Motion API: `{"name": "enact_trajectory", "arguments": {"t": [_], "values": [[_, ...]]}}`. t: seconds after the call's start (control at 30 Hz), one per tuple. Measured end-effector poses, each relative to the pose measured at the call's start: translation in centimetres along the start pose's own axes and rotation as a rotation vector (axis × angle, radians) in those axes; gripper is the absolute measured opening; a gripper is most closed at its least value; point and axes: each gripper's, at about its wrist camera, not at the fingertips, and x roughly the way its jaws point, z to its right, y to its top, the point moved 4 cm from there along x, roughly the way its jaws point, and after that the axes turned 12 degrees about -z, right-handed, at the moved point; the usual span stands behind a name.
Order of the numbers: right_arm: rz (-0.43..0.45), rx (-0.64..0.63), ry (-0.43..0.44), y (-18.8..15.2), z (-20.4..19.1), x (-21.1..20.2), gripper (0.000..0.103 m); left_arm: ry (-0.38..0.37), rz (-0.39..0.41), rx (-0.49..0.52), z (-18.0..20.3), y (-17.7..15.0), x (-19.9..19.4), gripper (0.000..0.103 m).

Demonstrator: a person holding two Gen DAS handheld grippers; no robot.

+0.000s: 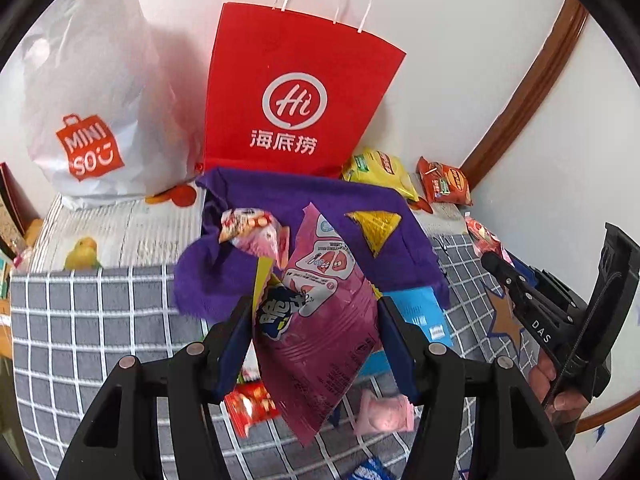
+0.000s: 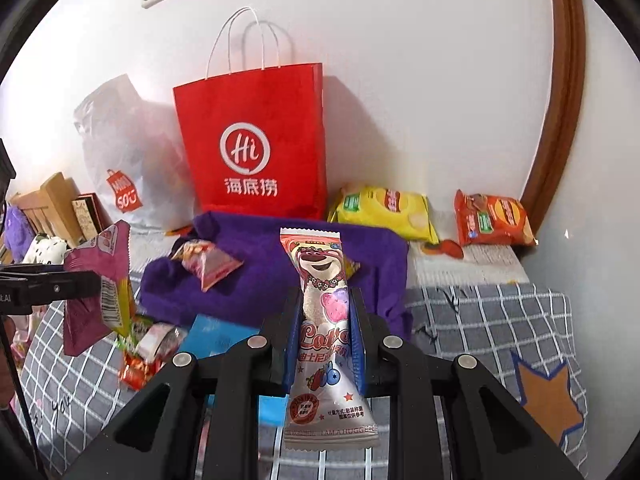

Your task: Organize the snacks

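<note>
My left gripper is shut on a magenta snack pouch and holds it above the grey checked cloth; the pouch also shows in the right wrist view. My right gripper is shut on a pink Lotso bear packet, held upright in front of the purple cloth. A pink pyramid packet and a yellow triangle packet lie on the purple cloth. A red paper bag stands behind it against the wall.
A white Miniso plastic bag stands left of the red bag. A yellow chip bag and an orange chip bag lie at the back right. A blue box, red packets and a pink sweet lie on the checked cloth.
</note>
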Motion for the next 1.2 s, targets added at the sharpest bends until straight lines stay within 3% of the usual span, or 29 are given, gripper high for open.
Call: {"name": "enact_trajectory", "arguments": {"t": [0.53,1.2], "values": [[-0.020,0.002,-0.032,4.5,1.2,6.0,0.022,-0.007,-0.026,0.028,-0.7,6.1,3.7,0.059],[-0.083,0.072,-0.013,3.9,3.6,11.4,0.022,-0.014,-0.092,-0.019,-4.2,8.1,9.1,0.059]]}}
